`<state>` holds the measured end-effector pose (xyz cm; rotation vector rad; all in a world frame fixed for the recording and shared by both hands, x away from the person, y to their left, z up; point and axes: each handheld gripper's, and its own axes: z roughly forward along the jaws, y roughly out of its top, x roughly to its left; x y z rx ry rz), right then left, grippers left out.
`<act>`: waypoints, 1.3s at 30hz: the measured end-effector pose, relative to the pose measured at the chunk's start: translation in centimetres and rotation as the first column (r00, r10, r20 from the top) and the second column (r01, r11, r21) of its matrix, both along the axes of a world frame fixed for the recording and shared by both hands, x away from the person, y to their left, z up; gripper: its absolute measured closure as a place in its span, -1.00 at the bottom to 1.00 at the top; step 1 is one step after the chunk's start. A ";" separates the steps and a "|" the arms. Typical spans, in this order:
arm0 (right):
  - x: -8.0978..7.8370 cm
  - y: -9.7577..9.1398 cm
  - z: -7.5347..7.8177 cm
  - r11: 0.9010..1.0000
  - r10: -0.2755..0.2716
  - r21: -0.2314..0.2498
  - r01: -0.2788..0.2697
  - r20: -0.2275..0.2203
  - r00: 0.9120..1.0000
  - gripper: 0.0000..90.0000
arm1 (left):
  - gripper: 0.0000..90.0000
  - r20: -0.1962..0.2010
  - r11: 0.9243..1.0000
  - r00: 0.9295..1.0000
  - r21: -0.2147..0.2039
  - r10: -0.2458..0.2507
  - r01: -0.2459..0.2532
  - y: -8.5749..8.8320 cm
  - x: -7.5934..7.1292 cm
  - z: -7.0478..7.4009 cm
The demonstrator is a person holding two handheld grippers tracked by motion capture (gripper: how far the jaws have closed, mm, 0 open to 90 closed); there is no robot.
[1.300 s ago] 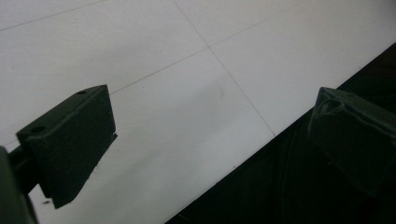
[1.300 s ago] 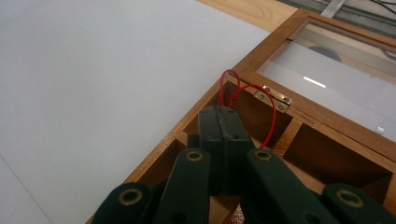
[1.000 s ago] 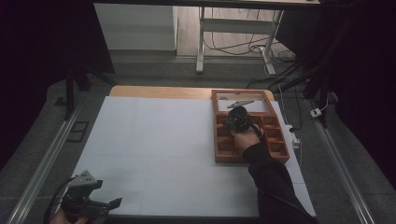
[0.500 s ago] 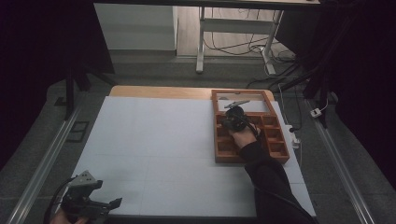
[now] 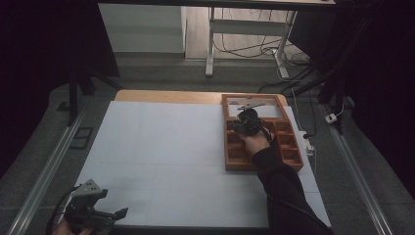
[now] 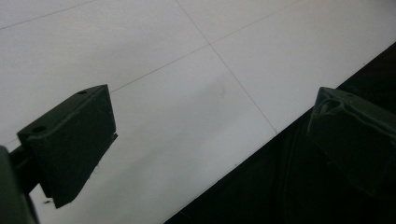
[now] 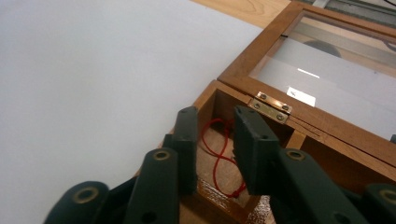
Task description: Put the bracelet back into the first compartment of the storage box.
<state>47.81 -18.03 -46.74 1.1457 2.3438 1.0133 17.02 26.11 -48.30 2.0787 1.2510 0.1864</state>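
High view: right gripper (image 5: 243, 121) is held unmoved over the wooden box (image 5: 288, 155), jaws narrowly parted above a red string (image 7: 219, 154), nothing gripped. Left gripper (image 5: 100, 214) is kept wide open, empty, at the table (image 5: 161, 147) edge.

We take this for a lab or test room set up for recording. We see a desk (image 5: 161, 147) covered by a plain white sheet, with bare wood showing along its far edge. Metal rails (image 5: 46, 171) run along the grey floor on both sides of it. Beyond it stand the white legs of a metal-framed table (image 5: 211, 44), with loose cables (image 5: 249, 46) trailing over a wooden floor behind. A white power adapter (image 5: 333, 118) lies on the floor at right. The surroundings are dark, with no household furnishings.
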 end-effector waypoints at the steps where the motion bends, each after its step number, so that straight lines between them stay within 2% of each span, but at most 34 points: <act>1: -0.1 0.0 0.1 1.000 0.002 0.004 -0.002 0.001 1.000 0.50 | -0.97 0.001 1.000 1.000 0.001 0.000 0.000 0.0 0.0 0.0; 11: -1.2 0.0 1.4 0.998 0.028 0.052 -0.027 -0.019 0.999 0.06 | -0.97 0.001 1.000 1.000 -0.008 -0.002 0.002 0.1 0.0 0.0; 18: -2.2 -0.2 1.9 0.996 0.053 0.067 -0.051 -0.029 0.998 -0.17 | -0.98 0.003 1.000 1.000 -0.012 0.000 0.000 0.1 -0.1 0.1; 28: -4.1 -0.1 2.9 0.992 0.097 0.078 -0.095 -0.020 0.995 -0.40 | -0.98 0.011 1.000 1.000 -0.029 0.004 -0.004 0.3 -0.1 0.1; 39: -6.2 0.1 3.1 0.987 0.146 0.075 -0.145 -0.020 0.989 -0.58 | -0.98 0.012 1.000 1.000 -0.026 0.002 -0.002 0.2 -0.2 0.1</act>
